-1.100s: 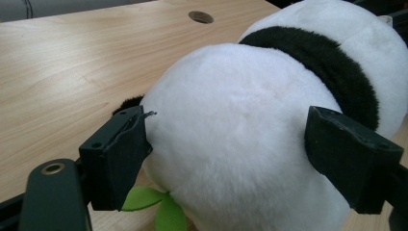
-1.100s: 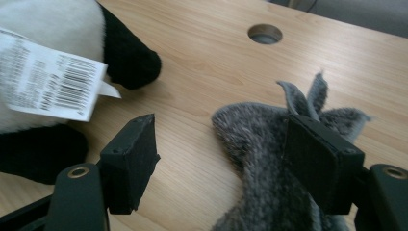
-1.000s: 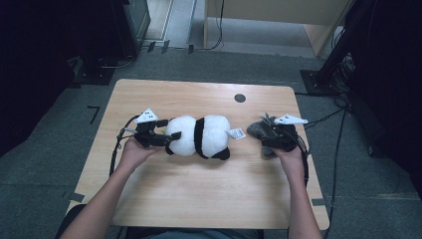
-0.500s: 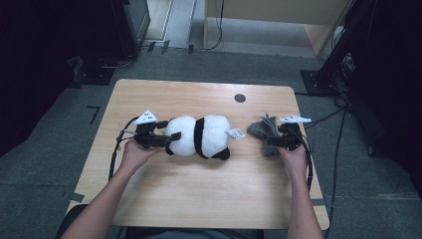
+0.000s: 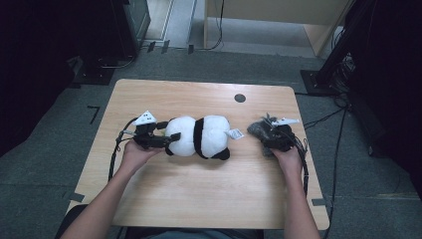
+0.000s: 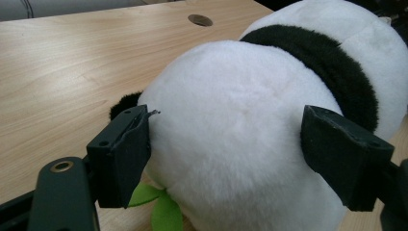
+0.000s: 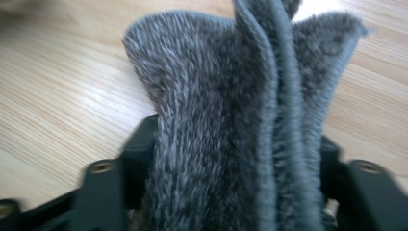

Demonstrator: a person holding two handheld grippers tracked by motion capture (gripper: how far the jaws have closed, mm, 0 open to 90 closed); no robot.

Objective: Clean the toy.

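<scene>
While the plush panda (image 5: pixel 199 137) lies on its side near the middle of the wooden table (image 5: pixel 199 209), the left gripper (image 6: pixel 226 159) clasps its round white head, both pads pressed into the fur, apparently to steady it. To the panda's right, a little apart from its paper tag (image 5: pixel 234 133), a folded grey furry cloth (image 7: pixel 250 120) stands bunched between the right gripper's (image 5: pixel 274 139) jaws, which have just been closing on it; they now pinch its folds, probably to lift it. Beyond the panda, a dark round hole (image 5: pixel 240 98) marks the tabletop.
</scene>
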